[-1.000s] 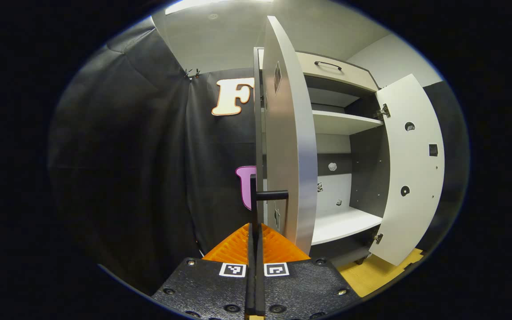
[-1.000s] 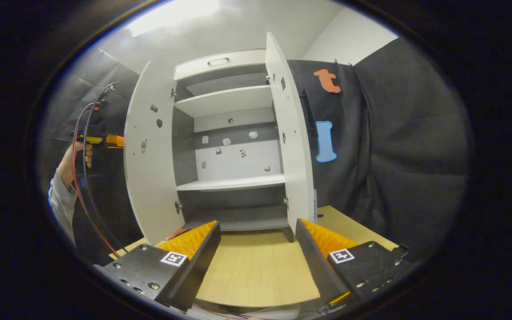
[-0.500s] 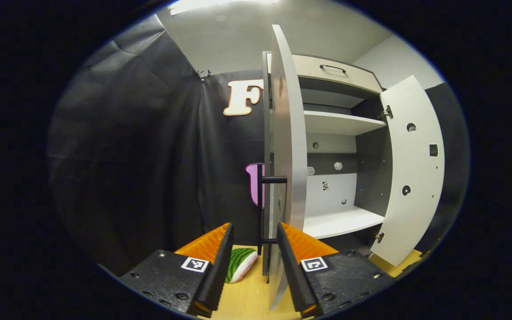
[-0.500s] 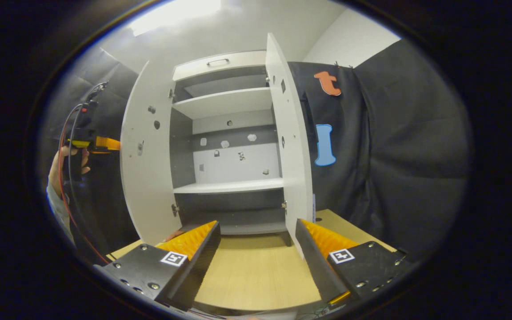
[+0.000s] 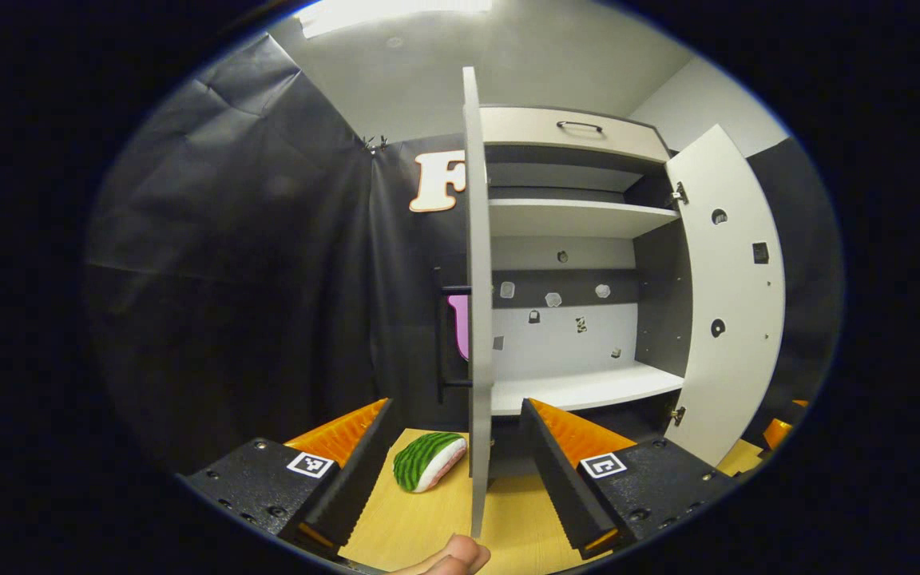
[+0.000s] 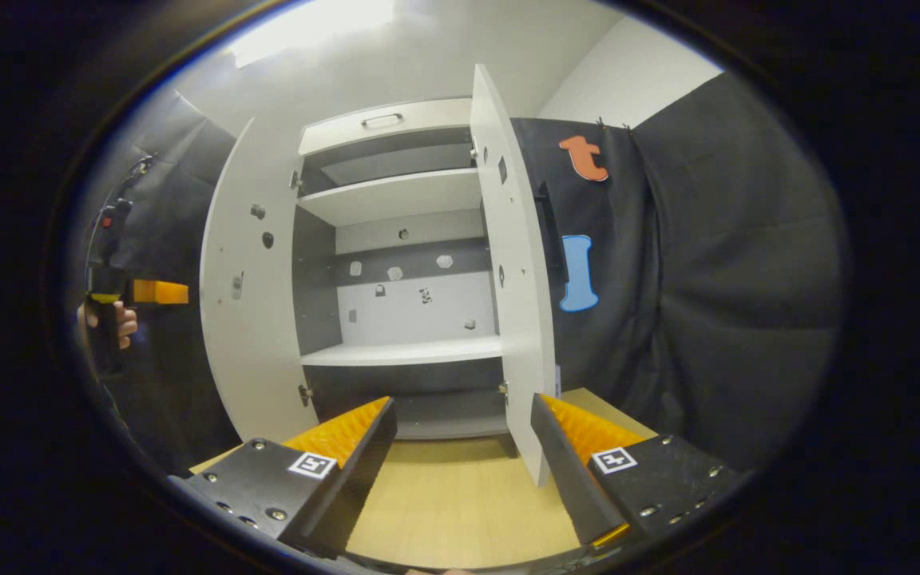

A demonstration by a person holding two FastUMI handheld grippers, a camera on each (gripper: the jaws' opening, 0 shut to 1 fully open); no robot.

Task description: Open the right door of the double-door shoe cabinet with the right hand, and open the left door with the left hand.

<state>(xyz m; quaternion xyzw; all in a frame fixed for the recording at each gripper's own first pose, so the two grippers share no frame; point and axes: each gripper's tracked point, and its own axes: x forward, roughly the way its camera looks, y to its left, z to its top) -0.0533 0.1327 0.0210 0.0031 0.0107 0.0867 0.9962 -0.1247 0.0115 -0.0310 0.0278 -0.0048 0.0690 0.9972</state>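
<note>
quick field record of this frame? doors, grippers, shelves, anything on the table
left door: open, edge-on in the left gripper view
right door: open
left gripper: open, off the door handle
right gripper: open, holding nothing
cabinet shelves: bare
table: green striped item lies left of the left door
task state: both doors appear open

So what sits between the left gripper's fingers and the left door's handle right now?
In the left gripper view, only bare tabletop and a watermelon-slice toy lie between the open left gripper and the handle.
</note>
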